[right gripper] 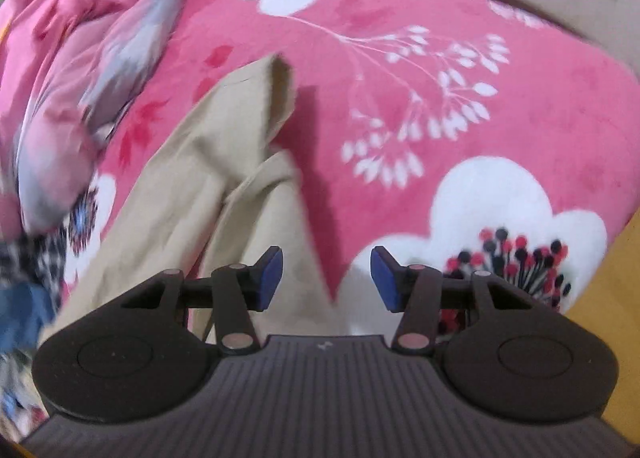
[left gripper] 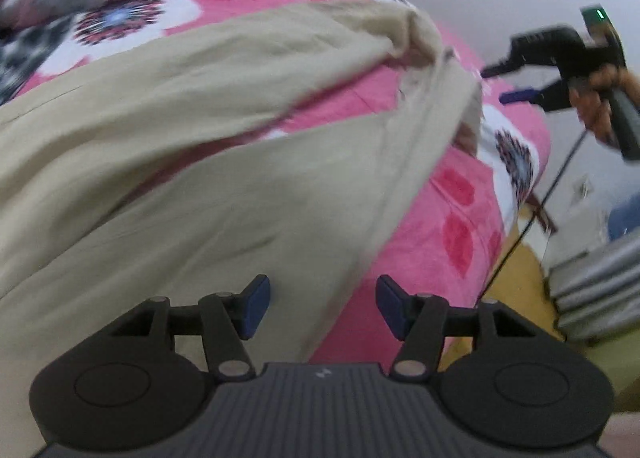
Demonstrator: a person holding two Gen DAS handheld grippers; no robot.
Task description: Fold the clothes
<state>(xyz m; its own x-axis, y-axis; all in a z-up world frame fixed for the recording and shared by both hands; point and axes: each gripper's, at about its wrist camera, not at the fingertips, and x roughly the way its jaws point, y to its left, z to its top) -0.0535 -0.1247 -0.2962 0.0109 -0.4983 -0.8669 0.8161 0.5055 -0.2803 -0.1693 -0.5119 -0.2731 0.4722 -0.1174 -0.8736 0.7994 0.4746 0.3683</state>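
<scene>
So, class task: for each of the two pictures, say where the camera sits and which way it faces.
Left wrist: on the left gripper, facing down over beige trousers on the pink blanket; its open jaws show, plus the right gripper in a hand.
Right wrist: on the right gripper, facing down at the same blanket; open jaws show.
Shared: trousers, blanket.

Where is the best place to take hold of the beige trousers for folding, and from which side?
Probably the beige trousers at the leg end, coming from above: its hem lies loose and slightly lifted on the pink blanket. Both the left gripper and the right gripper are open and empty.
</scene>
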